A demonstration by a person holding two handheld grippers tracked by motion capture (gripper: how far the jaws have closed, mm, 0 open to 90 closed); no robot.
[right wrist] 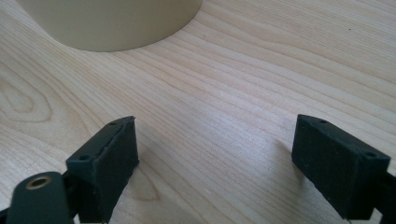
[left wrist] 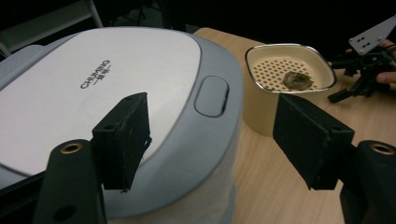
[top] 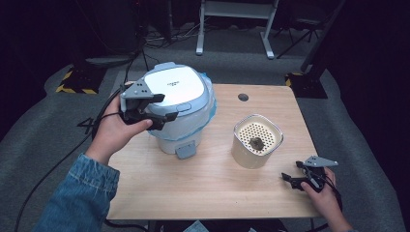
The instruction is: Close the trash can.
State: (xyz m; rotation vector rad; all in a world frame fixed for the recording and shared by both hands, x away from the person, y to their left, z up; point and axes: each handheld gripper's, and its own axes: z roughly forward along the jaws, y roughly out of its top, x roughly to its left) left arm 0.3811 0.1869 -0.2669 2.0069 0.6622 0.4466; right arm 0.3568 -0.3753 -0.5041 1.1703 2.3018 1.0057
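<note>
A white rice cooker (top: 179, 87) with a grey-blue rim stands on the left of the wooden table (top: 203, 193), lid down. My left gripper (top: 163, 108) hovers at its left front edge, open; its jaws frame the lid (left wrist: 116, 79) and the lid button (left wrist: 211, 95), touching nothing. To the right stands a cream container (top: 257, 145) with a perforated insert and a dark lump (top: 256, 143) on it, and the lump (left wrist: 296, 80) is plain to see from the left gripper. My right gripper (top: 290, 173) rests low near the front right corner, open (right wrist: 215, 140) over bare wood, short of the container (right wrist: 112, 23).
A round grommet hole (top: 243, 97) sits at the table's far edge. A grey tab (top: 186, 151) juts from the cooker's front base. Behind the table are a white frame (top: 232, 29) and a striped stand base (top: 75, 87). Cables trail on the grey floor at left.
</note>
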